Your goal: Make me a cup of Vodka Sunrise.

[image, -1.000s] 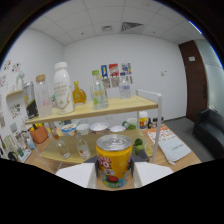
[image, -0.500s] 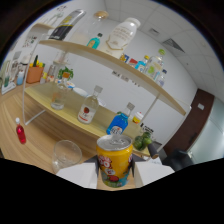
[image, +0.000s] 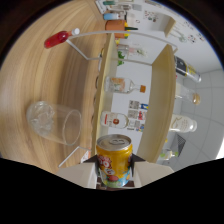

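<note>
The view had rolled further over since half a second earlier, tipping the orange juice can [image: 114,161] clamped in the hand-held gripper [image: 114,172]. The glass with ice [image: 54,121] lay at ten o'clock of the can, apparently holding no juice. By my reading, pouring was only beginning.

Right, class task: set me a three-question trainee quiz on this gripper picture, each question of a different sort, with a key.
1. True or false: the jaws are closed on the yellow can.
2. Multiple choice: what stands on the wooden table just beyond the gripper? A) a clear glass B) a kettle C) a plate
3. Fill in: the small bottle lying farther off on the table has a ___ body.

Key
1. True: both jaws press the yellow can's sides.
2. A: the clear glass, with what look like ice cubes inside.
3. Red: the red bottle lies beside the white-framed shelf that carries several bottles.
</note>
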Available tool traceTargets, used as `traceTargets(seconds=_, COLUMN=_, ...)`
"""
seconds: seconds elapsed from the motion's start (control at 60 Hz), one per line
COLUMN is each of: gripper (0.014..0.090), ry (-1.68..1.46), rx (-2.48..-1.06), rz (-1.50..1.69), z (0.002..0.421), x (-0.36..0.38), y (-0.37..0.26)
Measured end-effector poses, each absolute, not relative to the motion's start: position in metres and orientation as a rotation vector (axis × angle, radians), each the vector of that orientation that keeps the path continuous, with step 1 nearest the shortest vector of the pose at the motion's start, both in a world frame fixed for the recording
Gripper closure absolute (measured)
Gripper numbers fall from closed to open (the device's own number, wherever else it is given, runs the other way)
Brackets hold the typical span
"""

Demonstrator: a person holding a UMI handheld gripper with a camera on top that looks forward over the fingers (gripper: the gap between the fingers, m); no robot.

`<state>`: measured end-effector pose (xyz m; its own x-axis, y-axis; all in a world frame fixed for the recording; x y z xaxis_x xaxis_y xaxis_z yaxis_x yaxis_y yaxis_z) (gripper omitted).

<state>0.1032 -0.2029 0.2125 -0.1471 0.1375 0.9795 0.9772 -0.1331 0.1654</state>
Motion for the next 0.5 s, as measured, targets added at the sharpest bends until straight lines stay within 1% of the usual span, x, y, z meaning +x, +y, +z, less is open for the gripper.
traceTargets(seconds=0.117, gripper=0.0542, ry=-1.512, rx=-1.192, rz=-1.453, z=0.206, x=0.091, y=-0.2)
traceTargets(seconds=0.233, gripper=0.0543, ry=-1.621, rx=-1.135, rz=-1.485, z=0.193, x=0.09, y=-0.196)
traceTargets(seconds=0.35, gripper=0.0539, ry=-1.617, rx=-1.134, rz=-1.452, z=0.193, x=0.085, y=-0.198)
traceTargets(seconds=0.433, gripper=0.0542, ry=-1.578, rx=-1.128, rz=-1.421, z=0.2, x=0.082, y=-0.201)
traceTargets(seconds=0.5, gripper=0.0538, ry=-1.502, rx=-1.16, rz=-1.366, z=0.212, x=0.081, y=-0.203)
